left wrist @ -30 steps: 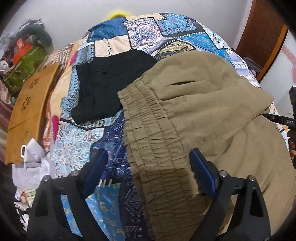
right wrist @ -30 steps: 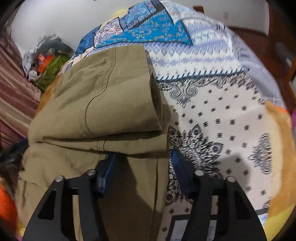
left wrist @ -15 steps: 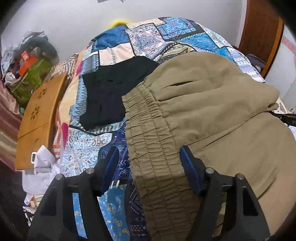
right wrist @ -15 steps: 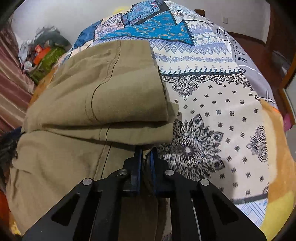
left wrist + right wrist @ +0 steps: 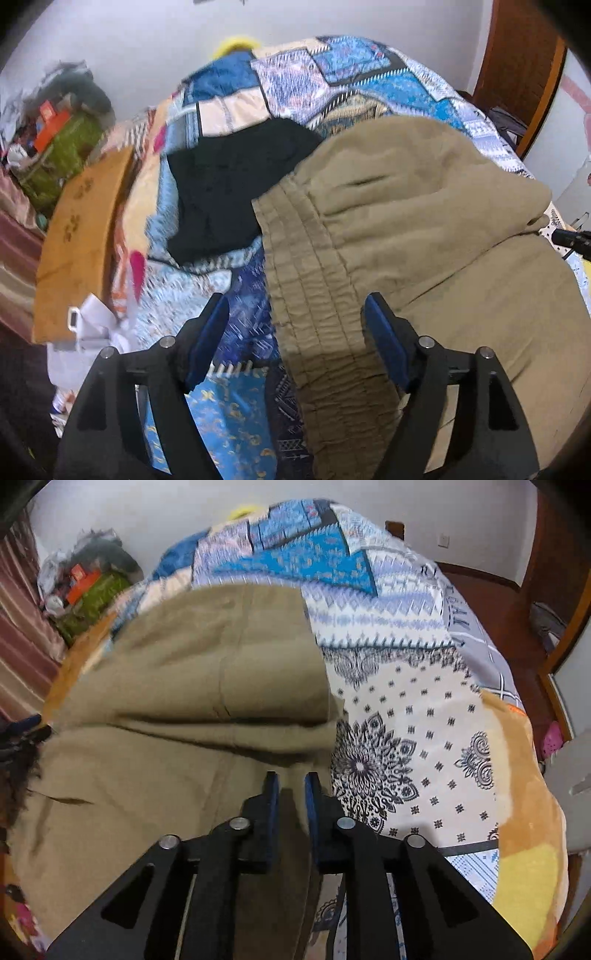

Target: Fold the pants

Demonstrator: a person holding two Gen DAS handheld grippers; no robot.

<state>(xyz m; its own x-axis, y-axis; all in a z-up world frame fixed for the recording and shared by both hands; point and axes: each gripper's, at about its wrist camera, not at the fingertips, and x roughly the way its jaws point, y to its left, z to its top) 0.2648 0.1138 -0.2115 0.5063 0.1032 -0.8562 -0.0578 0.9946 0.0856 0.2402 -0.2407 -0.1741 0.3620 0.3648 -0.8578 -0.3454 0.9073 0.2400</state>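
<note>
The olive-khaki pants [image 5: 424,229] lie partly folded on a patterned bedspread [image 5: 332,74], with the gathered elastic waistband [image 5: 314,295] running toward me. My left gripper [image 5: 295,328] is open, its jaws straddling the waistband just above the cloth. In the right wrist view the pants [image 5: 184,701] show a folded layer on top. My right gripper [image 5: 290,794] is nearly shut, its blue pads pinching the pants' edge near the bedspread [image 5: 424,720].
A black garment [image 5: 229,184] lies on the bed beyond the waistband. A wooden board [image 5: 77,240] and white cloth [image 5: 88,332] sit at the bed's left edge. Clutter with a green bag [image 5: 62,147] is at far left. A wooden door [image 5: 517,55] is at right.
My right gripper closed from wide open onto the pants' edge and lifted slightly. My left gripper narrowed a little and moved forward over the waistband.
</note>
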